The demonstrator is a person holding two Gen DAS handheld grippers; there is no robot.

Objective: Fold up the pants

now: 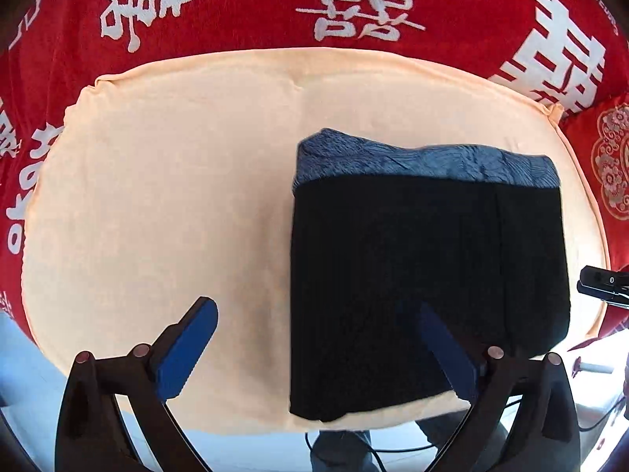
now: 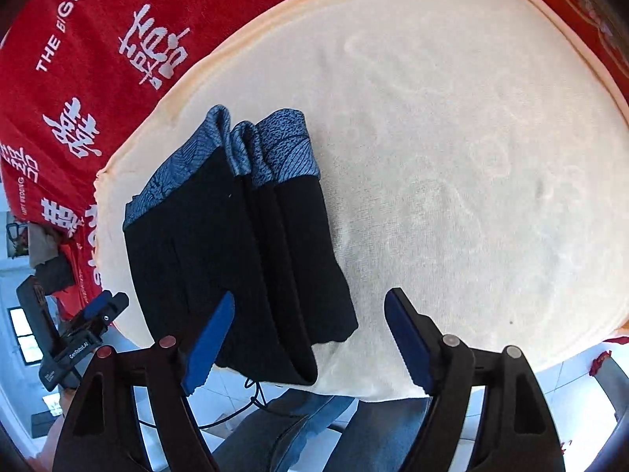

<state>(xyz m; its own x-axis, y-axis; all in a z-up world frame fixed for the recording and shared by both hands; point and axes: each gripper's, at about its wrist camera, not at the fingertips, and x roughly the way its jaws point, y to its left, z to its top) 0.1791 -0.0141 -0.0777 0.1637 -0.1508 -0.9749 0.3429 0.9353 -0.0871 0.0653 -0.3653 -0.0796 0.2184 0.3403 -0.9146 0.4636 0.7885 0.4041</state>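
The black pants (image 1: pixel 424 271) with a blue patterned waistband (image 1: pixel 424 161) lie folded into a compact rectangle on the cream towel (image 1: pixel 165 196). They also show in the right wrist view (image 2: pixel 236 259), folded in layers with the waistband (image 2: pixel 271 153) at the far end. My left gripper (image 1: pixel 314 338) is open and empty, above the near edge, its right finger over the pants. My right gripper (image 2: pixel 310 330) is open and empty, its left finger over the pants' near end. The left gripper's tip shows in the right wrist view (image 2: pixel 106 306).
The towel covers a padded surface over a red cloth with white characters (image 1: pixel 354 4). The near edge of the towel (image 2: pixel 393 385) drops to a tiled floor, with the person's jeans (image 2: pixel 298 428) and a cable below. The right gripper's tip (image 1: pixel 601 283) shows at the right.
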